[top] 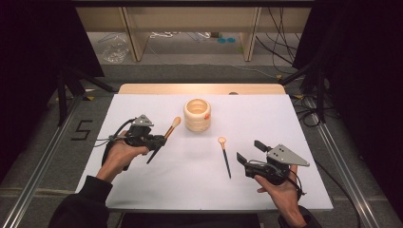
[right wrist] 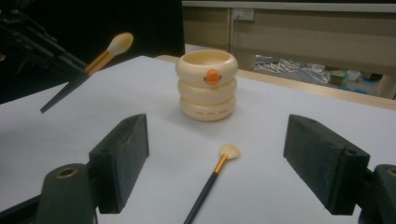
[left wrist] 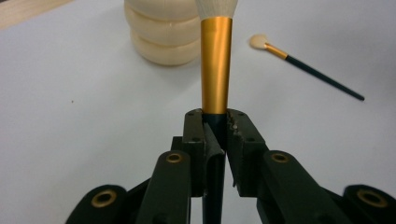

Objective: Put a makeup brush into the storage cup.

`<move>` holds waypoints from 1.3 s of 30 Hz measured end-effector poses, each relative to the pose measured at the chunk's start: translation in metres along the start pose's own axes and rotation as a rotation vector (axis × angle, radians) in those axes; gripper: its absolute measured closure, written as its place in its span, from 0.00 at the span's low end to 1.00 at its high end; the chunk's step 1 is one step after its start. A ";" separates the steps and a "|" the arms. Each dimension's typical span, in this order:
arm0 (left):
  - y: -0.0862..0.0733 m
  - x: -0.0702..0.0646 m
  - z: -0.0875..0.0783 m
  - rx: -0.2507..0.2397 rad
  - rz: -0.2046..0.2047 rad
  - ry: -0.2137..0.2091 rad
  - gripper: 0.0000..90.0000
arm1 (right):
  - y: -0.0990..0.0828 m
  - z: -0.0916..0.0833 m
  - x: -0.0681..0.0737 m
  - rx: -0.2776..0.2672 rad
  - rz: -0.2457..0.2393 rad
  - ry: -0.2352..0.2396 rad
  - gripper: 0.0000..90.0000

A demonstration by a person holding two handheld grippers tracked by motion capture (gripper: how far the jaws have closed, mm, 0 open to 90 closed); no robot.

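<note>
My left gripper is shut on a makeup brush with a gold ferrule and pale bristles, held off the table with its head pointing toward the cup. The cream ringed cup with an orange beak stands at the table's far middle. A second, thinner brush with a black handle lies flat on the white table, bristles toward the cup. My right gripper rests open at the near right, jaws wide apart, with that thin brush lying on the table ahead between them.
The white sheet covers the table, with a wooden strip along its far edge. Wooden shelf legs and cables stand on the floor beyond. Metal rails run along both sides.
</note>
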State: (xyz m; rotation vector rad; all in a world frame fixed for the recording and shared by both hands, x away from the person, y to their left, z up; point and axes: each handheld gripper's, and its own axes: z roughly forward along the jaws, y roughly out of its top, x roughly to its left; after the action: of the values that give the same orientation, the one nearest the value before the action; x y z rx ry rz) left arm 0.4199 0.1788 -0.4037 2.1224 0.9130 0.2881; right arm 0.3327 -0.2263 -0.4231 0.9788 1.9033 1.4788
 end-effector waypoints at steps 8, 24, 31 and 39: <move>0.002 0.001 -0.003 -0.115 -0.060 0.017 0.87 | 0.000 0.000 -0.001 -0.001 -0.003 -0.002 0.26; 0.004 0.006 -0.006 -0.264 -0.126 0.057 0.87 | 0.000 0.000 -0.001 0.002 0.000 -0.005 0.26; 0.009 0.006 -0.007 -0.346 -0.118 0.074 0.87 | 0.000 0.001 -0.001 0.001 -0.002 -0.005 0.26; 0.019 0.007 -0.003 -0.404 -0.137 0.083 0.87 | 0.000 0.000 -0.001 0.001 0.000 -0.005 0.26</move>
State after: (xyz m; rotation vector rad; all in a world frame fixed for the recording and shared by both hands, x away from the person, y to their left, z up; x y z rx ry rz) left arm 0.4330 0.1776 -0.3883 1.6804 0.9526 0.4520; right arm 0.3337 -0.2271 -0.4236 0.9821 1.9007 1.4739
